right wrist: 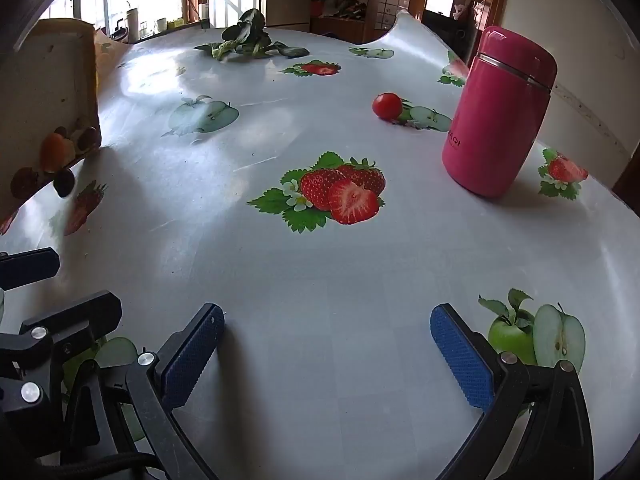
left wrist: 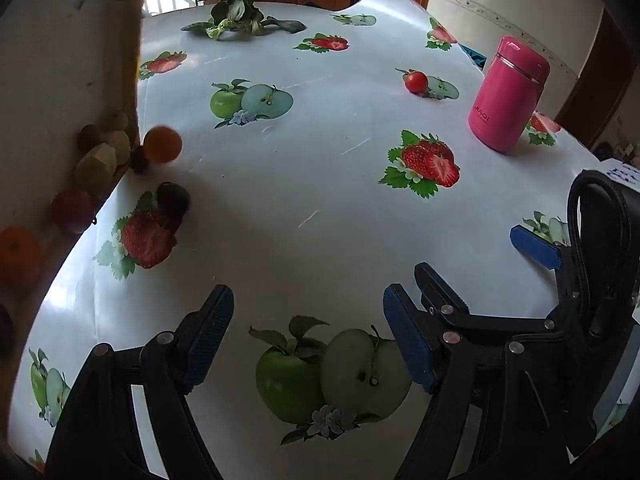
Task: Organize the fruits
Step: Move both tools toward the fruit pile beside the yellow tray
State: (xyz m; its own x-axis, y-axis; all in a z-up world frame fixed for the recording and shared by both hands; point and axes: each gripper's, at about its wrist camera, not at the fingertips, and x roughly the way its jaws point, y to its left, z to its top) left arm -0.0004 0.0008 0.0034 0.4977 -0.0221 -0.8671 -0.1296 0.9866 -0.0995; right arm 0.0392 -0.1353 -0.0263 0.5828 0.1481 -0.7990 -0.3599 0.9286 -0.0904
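Below, left gripper (left wrist: 308,336) spread wide at lower frame, right gripper (right wrist: 327,340) likewise splayed, nothing held, tablecloth (right wrist: 320,272) untouched.

The only lettering that can be read stands low on the side of the glossy pink cylindrical metal flask (left wrist: 508,94), in small dark capitals. In the left wrist view it reads roughly "JIAQI", though the first letters are unclear. In the right wrist view only the end, "AQI", shows at the flask's edge.
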